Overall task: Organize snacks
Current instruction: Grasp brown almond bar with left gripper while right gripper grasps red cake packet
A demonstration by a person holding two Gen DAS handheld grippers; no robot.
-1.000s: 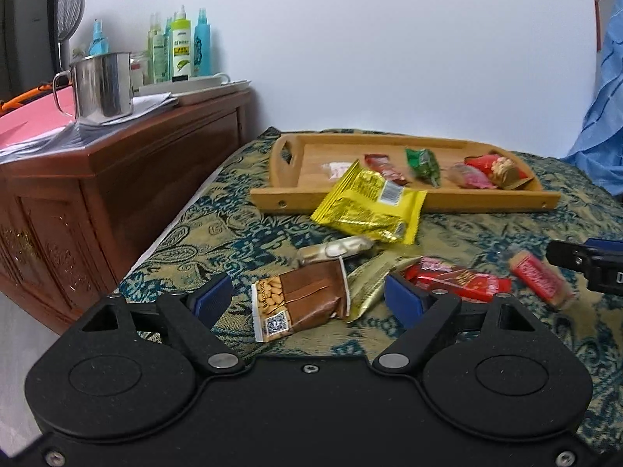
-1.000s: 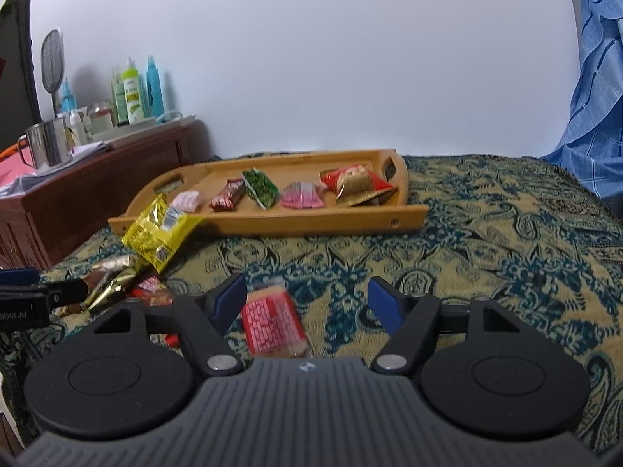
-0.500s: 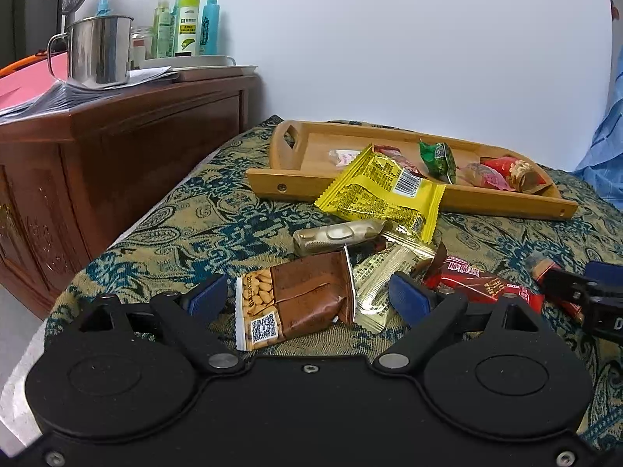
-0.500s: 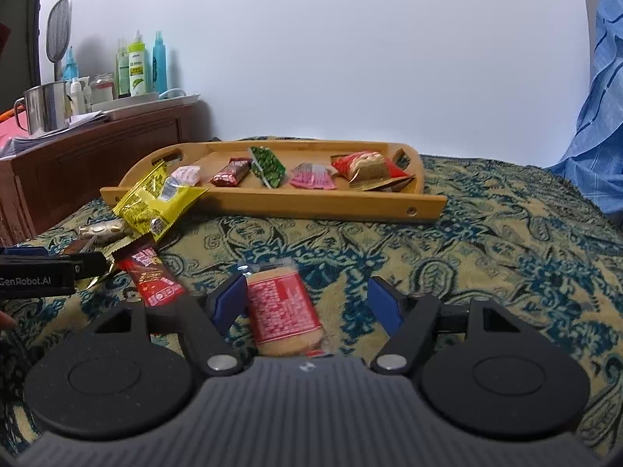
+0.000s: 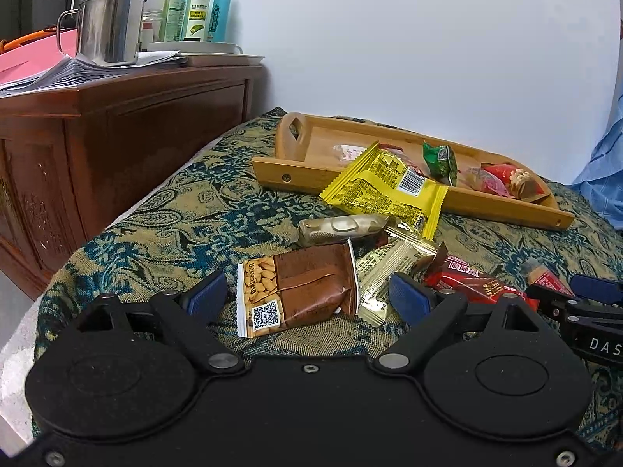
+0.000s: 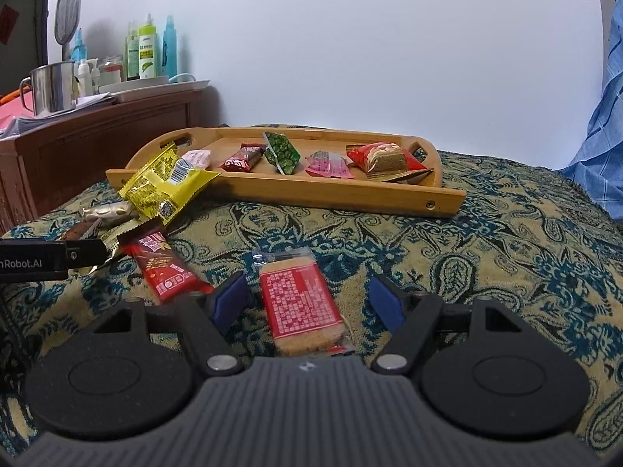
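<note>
My left gripper point(image 5: 307, 297) is open, its fingers on either side of a brown peanut packet point(image 5: 300, 294) lying on the patterned cloth. My right gripper point(image 6: 309, 301) is open around a red wafer packet point(image 6: 300, 303). A red bar point(image 6: 161, 268) lies to its left. A yellow packet point(image 5: 383, 190) leans on the wooden tray point(image 6: 350, 196), which holds several small snacks. A gold-wrapped bar point(image 5: 344, 227) and a pale gold packet point(image 5: 389, 268) lie by the peanut packet.
A wooden cabinet point(image 5: 117, 124) stands at the left with a steel mug point(image 5: 107, 29), papers and bottles on top. Blue fabric point(image 6: 607, 116) hangs at the right. The white wall is behind the tray. The cloth's left edge drops off near my left gripper.
Both grippers have come lower and closer to the cloth. The peanut packet now sits between my left fingers and the red wafer packet between my right fingers. Both stay open.
</note>
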